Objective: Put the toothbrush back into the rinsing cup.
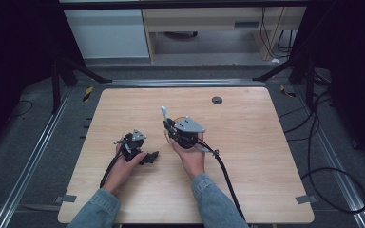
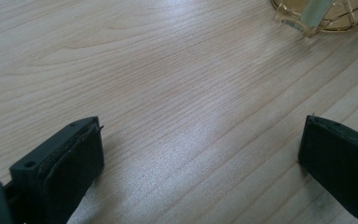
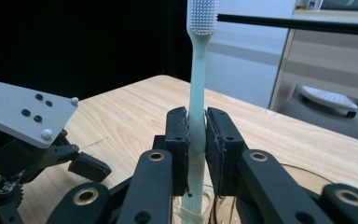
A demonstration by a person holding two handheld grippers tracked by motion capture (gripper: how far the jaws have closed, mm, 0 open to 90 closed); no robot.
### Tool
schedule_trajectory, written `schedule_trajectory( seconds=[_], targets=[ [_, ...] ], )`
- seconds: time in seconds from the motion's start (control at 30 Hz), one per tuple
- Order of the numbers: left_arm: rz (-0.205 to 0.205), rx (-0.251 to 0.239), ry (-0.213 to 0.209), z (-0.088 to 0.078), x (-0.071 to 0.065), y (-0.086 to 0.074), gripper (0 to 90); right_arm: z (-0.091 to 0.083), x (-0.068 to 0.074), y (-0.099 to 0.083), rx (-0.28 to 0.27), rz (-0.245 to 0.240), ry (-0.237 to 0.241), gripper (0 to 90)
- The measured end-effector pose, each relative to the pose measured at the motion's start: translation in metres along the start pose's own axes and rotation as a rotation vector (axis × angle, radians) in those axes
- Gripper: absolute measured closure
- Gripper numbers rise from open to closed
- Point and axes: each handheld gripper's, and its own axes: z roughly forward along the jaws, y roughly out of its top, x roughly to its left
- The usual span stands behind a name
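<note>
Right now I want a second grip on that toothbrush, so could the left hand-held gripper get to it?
Probably yes: the left hand-held gripper is open, with bare table toward the toothbrush, which the right hand-held gripper holds upright.

Toothbrush [image 3: 198,88]: pale mint handle, white bristle head uppermost; upright, clamped between the right tongs [image 3: 196,140], lower end inside the cup.
Cup [image 2: 326,16]: clear amber glass, ribbed, standing mid-desk.

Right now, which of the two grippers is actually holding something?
The right gripper: its jaws are clamped on the pale toothbrush, held upright over the amber glass cup. The left gripper is open above bare table.
</note>
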Motion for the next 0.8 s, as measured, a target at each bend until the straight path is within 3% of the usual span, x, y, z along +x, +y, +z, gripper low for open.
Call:
schedule_trajectory(
  seconds=[0.8],
  targets=[
    [0.000, 0.000, 0.000, 0.0000, 0.0000, 0.0000, 0.0, 0.0005, 0.0012, -0.0070, 0.024, -0.015, 0.019, 79.3]
  ],
)
